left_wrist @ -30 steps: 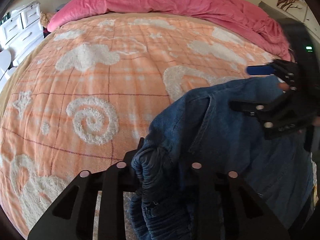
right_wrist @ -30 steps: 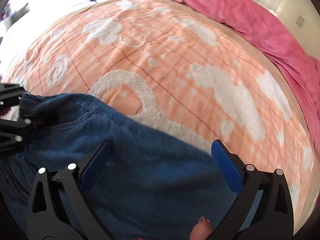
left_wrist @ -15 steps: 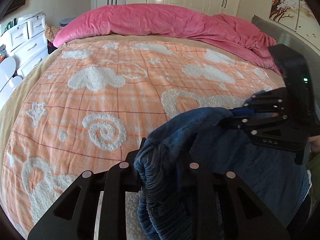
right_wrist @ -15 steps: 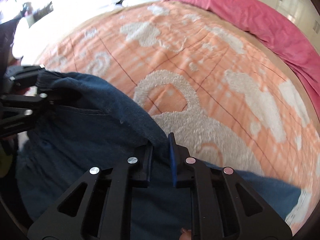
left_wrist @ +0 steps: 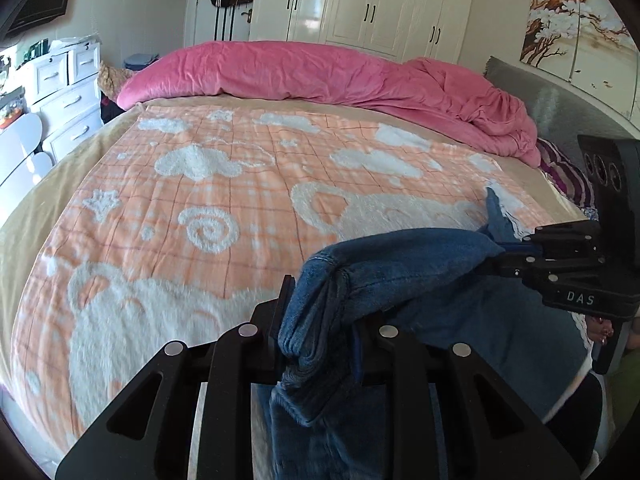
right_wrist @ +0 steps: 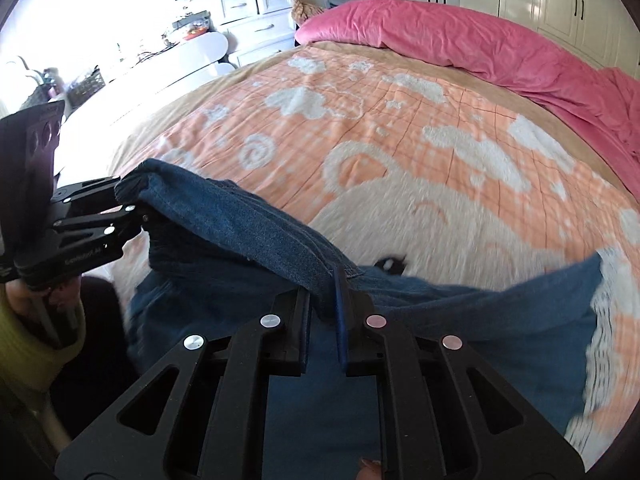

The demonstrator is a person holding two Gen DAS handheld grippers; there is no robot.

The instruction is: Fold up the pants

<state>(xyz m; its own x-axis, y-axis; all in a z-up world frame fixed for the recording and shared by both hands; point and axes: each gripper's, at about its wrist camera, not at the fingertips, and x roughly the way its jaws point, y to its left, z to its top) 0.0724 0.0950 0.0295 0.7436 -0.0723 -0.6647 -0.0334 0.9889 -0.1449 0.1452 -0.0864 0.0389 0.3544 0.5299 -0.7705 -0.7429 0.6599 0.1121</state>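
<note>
The blue denim pants hang lifted at the near edge of the bed, a thick gathered edge stretched between both grippers. My left gripper is shut on the bunched end of that edge. In the right wrist view the same pants run from my left gripper at the left to my right gripper, which is shut on the denim edge. My right gripper shows at the right of the left wrist view, pinching the cloth. The rest of the pants droops below, partly hidden by the fingers.
An orange and white patterned blanket covers the bed. A pink duvet lies bunched along the far side. White drawers stand at the left, wardrobes behind. A hand in a yellow sleeve holds the left gripper.
My right gripper closed from wide open onto the denim edge. Both grippers then rose and pulled back from the bed, lifting the pants so more of the room shows.
</note>
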